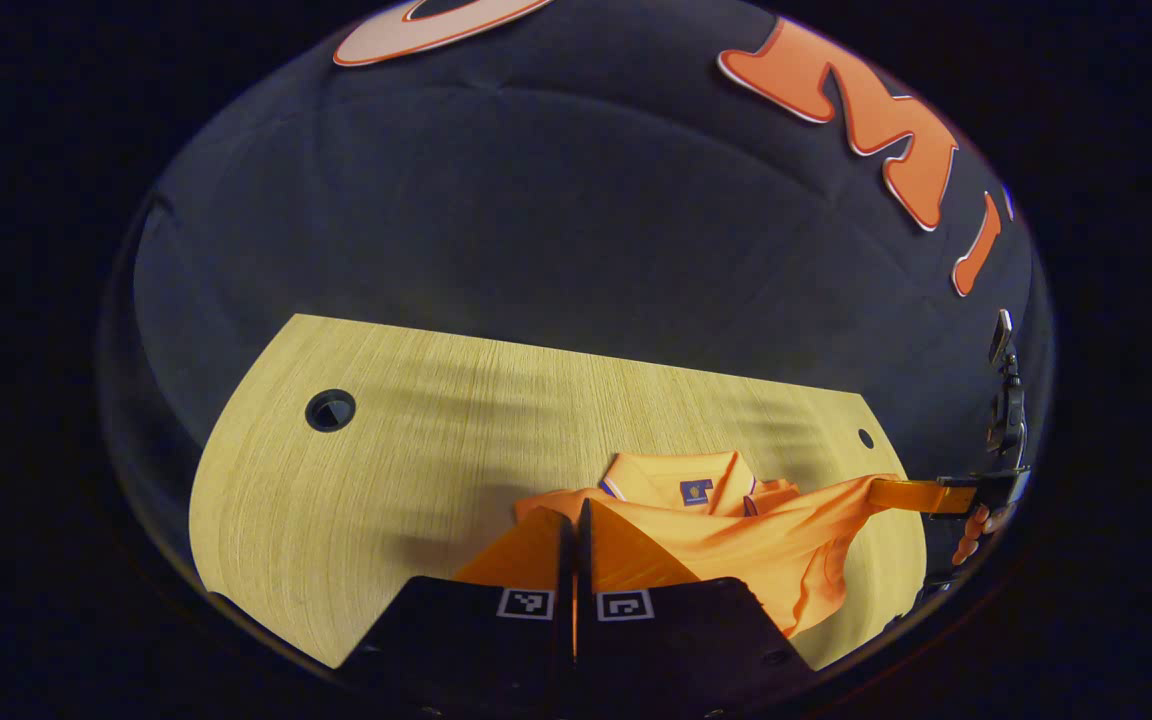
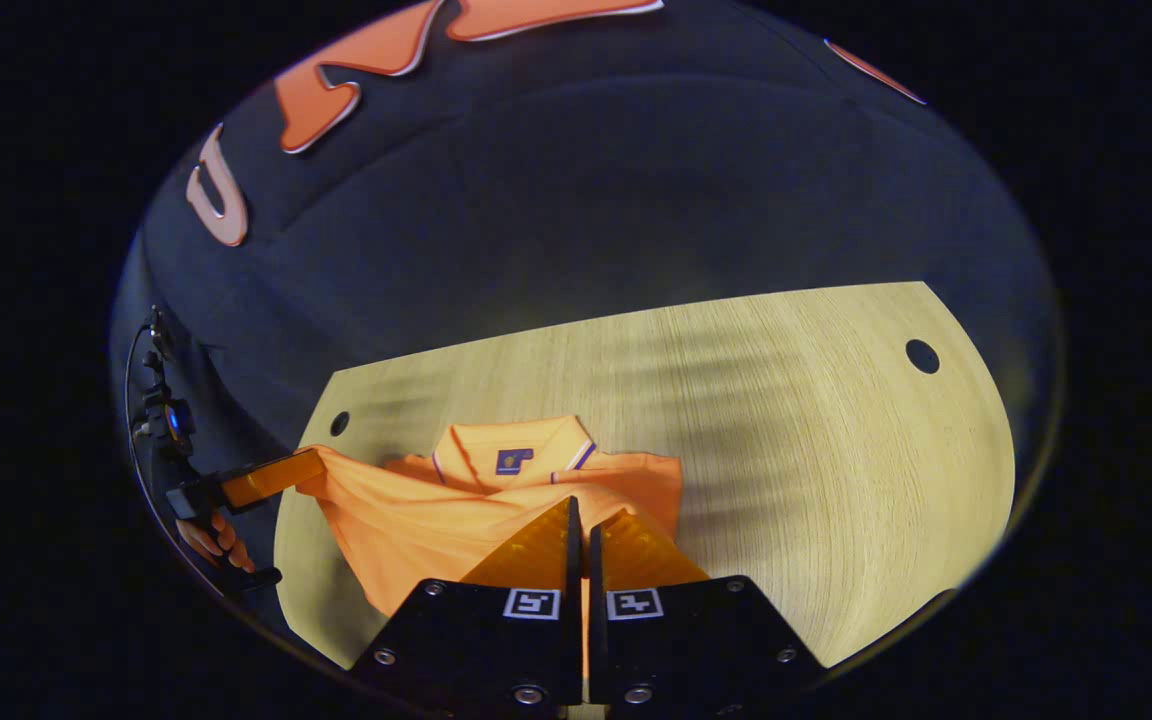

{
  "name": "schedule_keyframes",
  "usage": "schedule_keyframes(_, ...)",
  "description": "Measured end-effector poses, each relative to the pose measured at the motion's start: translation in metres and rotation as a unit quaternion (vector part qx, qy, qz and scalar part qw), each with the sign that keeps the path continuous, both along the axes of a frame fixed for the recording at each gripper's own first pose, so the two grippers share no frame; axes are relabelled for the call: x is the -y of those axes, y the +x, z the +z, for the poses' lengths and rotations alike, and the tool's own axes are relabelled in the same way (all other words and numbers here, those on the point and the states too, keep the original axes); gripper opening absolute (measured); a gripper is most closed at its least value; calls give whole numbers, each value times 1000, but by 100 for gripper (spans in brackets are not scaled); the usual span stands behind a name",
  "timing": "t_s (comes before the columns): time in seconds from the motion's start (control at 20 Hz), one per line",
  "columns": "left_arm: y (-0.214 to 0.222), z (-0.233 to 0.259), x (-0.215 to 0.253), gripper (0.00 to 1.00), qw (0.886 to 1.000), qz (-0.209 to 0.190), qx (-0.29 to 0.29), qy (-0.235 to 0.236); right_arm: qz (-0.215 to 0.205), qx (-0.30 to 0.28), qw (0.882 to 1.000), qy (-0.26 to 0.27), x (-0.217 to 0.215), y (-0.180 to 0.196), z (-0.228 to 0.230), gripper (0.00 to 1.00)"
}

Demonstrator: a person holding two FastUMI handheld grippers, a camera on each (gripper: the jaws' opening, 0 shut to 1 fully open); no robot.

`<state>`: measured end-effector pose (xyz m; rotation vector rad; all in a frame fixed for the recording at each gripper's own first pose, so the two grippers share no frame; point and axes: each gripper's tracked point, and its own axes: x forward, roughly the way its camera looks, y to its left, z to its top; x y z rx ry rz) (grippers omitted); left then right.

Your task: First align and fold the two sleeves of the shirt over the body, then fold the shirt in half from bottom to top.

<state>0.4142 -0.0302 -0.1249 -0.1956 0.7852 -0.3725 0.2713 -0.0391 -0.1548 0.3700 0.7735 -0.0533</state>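
Note:
An orange polo shirt (image 1: pixel 736 540) with a dark-trimmed collar (image 1: pixel 676 478) lies on the light wooden table (image 1: pixel 386 470), collar toward the far wall. At the bottom of the left gripper view, my left gripper (image 1: pixel 576 512) is shut on the shirt's near cloth. My right gripper (image 1: pixel 881 492) is farther right, shut on a stretched corner that it holds off the table. In the right gripper view, the right gripper (image 2: pixel 581 510) is closed over the shirt (image 2: pixel 436 510). The left gripper (image 2: pixel 308 464) pinches the taut cloth at the left.
The table has round cable holes (image 1: pixel 330 410) (image 1: pixel 866 438) (image 2: pixel 922 356) near its far corners. A hand (image 1: pixel 971 535) (image 2: pixel 216 540) holds each distant gripper. A dark stand with a device (image 1: pixel 1006 400) rises at the table's side. Bare wood (image 2: pixel 816 420) stretches beside the shirt.

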Motion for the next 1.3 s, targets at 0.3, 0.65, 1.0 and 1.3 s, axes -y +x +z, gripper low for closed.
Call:
schedule_keyframes(0.3,17,-22,28,9,1000,4,-21,-10,-44,-36,996,72,11,25,2,12)
schedule_keyframes(0.65,20,7,24,98,1000,15,12,-3,-73,21,995,60,30,31,28,91)
schedule_keyframes(1.0,-10,81,-6,99,993,41,107,32,-39,109,993,-31,24,-17,95,99)
schedule_keyframes(1.3,-93,153,-11,98,981,64,179,27,1,180,979,-97,13,-87,149,99)
